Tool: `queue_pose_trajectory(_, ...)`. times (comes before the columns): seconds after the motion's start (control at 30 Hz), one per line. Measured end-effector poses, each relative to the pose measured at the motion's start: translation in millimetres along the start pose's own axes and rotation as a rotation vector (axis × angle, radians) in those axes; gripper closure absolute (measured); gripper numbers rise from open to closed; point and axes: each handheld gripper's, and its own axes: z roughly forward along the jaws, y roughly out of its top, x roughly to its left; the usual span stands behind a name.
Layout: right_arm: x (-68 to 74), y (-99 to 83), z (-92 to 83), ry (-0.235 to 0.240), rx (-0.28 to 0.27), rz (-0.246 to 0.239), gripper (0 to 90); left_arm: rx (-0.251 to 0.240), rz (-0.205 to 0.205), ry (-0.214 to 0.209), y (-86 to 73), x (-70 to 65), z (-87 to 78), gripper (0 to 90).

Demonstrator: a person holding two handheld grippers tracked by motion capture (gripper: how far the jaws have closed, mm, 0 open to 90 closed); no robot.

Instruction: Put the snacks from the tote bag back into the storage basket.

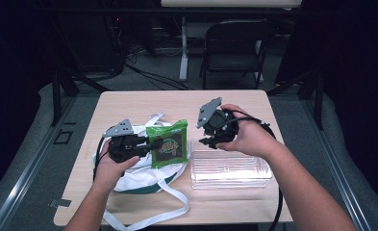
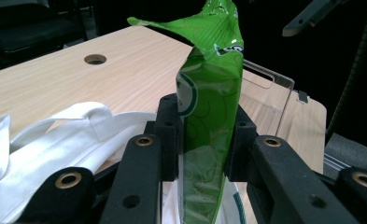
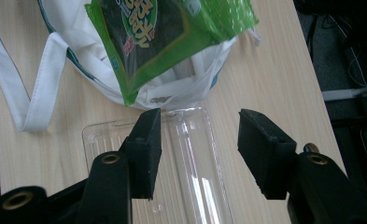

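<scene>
A green snack packet [image 1: 167,143] [image 2: 209,116] [image 3: 162,37] is held above a white cloth bag [image 1: 138,173] [image 2: 55,135] [image 3: 92,74]. My left gripper [image 1: 150,144] [image 2: 201,140] is shut on the packet's edge, both pads pressing it. A clear plastic tray [image 1: 230,168] [image 3: 186,158] [image 2: 270,93] lies on the table right of the bag. My right gripper [image 1: 207,140] [image 3: 197,149] hovers over the tray's near-left part, open, with nothing between its fingers.
The light wooden table [image 1: 177,103] has a cable hole [image 2: 95,59] near its far side. The bag's white straps [image 1: 162,211] trail toward the front edge. A black folding chair [image 1: 234,48] stands behind the table.
</scene>
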Motion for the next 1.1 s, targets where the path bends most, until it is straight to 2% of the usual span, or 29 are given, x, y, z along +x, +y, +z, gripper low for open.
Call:
queue_pose_trajectory(0.13,-2.3,9.6,-4.0,-0.010,0.006,-0.029,46.7,-0.008,0.007,0.002,1.4,-2.7,0.1,72.5)
queue_pose_trajectory(0.17,-3.0,16.8,-6.2,-0.012,0.002,-0.048,46.1,-0.008,0.018,0.001,2.2,-3.8,0.0,72.6)
queue_pose_trajectory(0.23,-3.0,18.3,-6.4,-0.011,-0.001,-0.051,45.9,-0.009,0.024,0.002,2.8,-5.0,0.3,72.6)
queue_pose_trajectory(0.3,-2.5,28.1,-8.5,-0.013,-0.007,-0.079,44.7,-0.005,0.031,-0.001,3.6,-6.7,0.3,72.6)
queue_pose_trajectory(0.53,3.2,44.2,-4.5,0.002,-0.005,-0.122,43.9,-0.007,0.044,-0.005,4.4,-9.6,2.6,72.6)
queue_pose_trajectory(0.7,4.7,52.3,-1.5,-0.007,0.008,-0.154,42.7,0.000,0.057,-0.011,4.9,-11.3,5.0,72.6)
queue_pose_trajectory(0.9,5.1,58.9,-0.3,-0.011,0.017,-0.171,42.1,-0.001,0.064,-0.019,4.9,-13.6,8.1,72.6)
queue_pose_trajectory(1.1,8.2,63.5,8.2,0.011,0.048,-0.193,42.2,0.003,0.084,-0.027,6.2,-17.3,9.7,72.6)
